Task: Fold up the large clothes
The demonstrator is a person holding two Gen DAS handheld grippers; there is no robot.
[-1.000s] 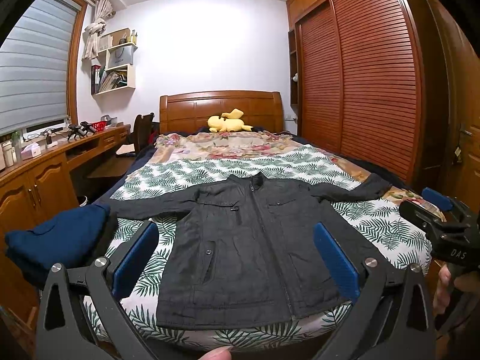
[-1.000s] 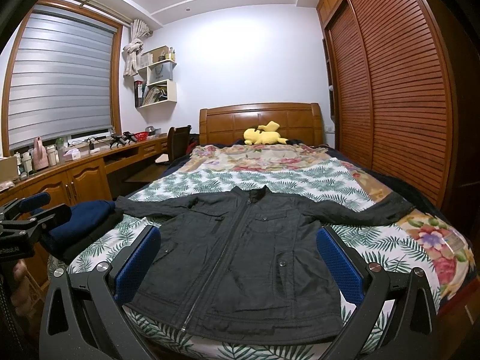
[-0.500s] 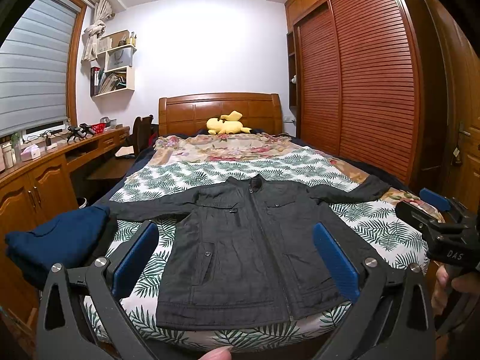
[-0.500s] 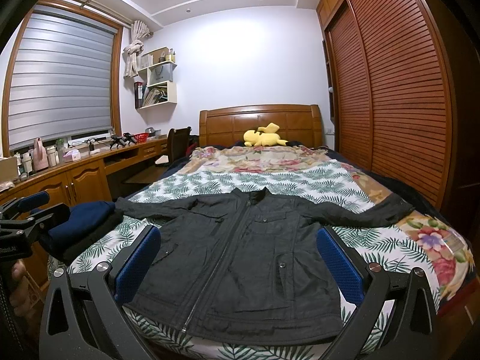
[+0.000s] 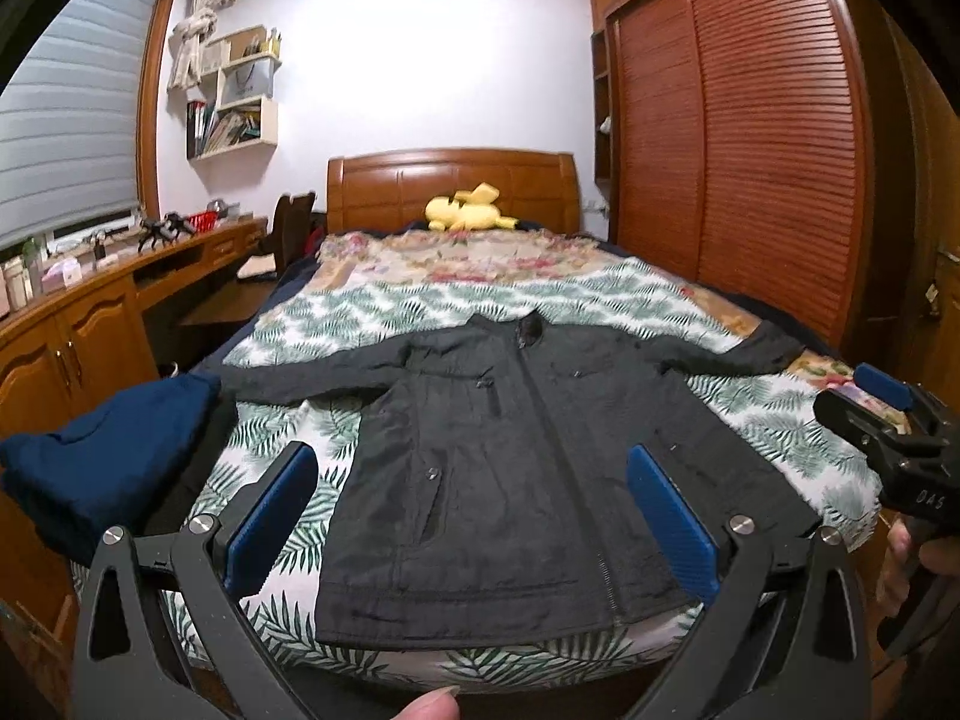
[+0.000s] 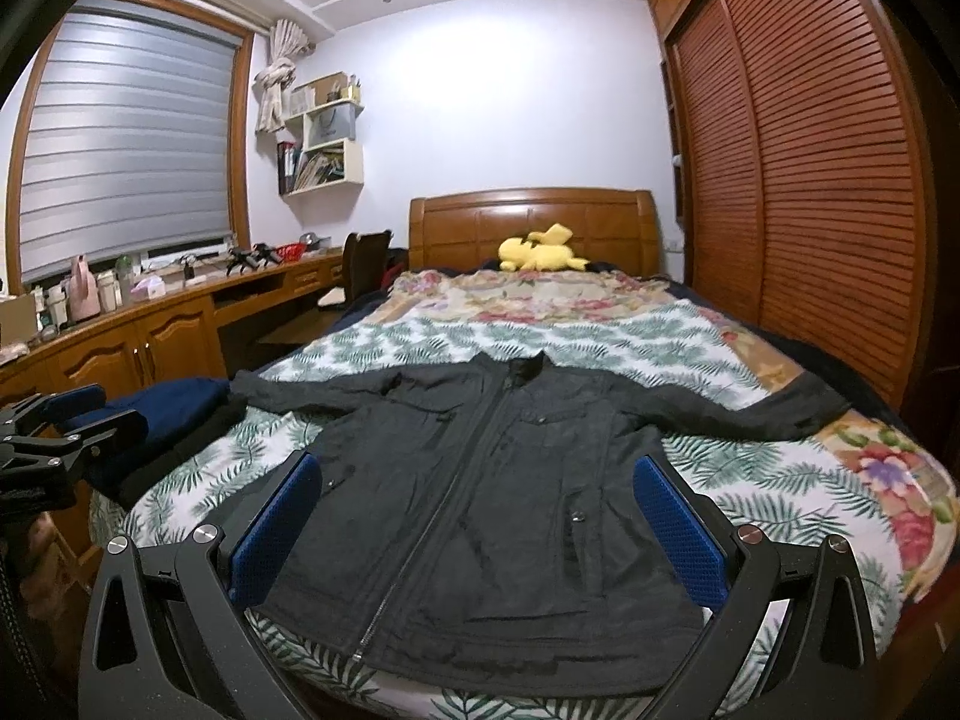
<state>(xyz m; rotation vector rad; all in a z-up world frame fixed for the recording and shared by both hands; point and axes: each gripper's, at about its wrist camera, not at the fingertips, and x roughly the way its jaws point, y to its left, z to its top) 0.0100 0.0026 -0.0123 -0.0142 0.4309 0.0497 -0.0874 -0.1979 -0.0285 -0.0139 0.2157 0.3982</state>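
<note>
Dim, warm indoor light. The white wall [image 5: 432,60] above the headboard [image 5: 450,186] glares. Edges bend and darken; slight blur throughout.

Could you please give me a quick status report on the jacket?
Left gripper and right gripper open, empty. Black jacket flat on the bed, unfolded. Folded navy garment beside one sleeve.

Dark matt cloth on the jacket [image 5: 528,480], faintly crinkled, with a metal zip. Soft printed cotton-looking bedspread [image 6: 600,336]. Glossy varnished wood for the headboard [image 6: 534,222], slatted wood on the wardrobe [image 6: 828,180]. Plush yellow toy [image 5: 468,213]. Matt black plastic grippers, textured blue pads [image 6: 678,534].
</note>
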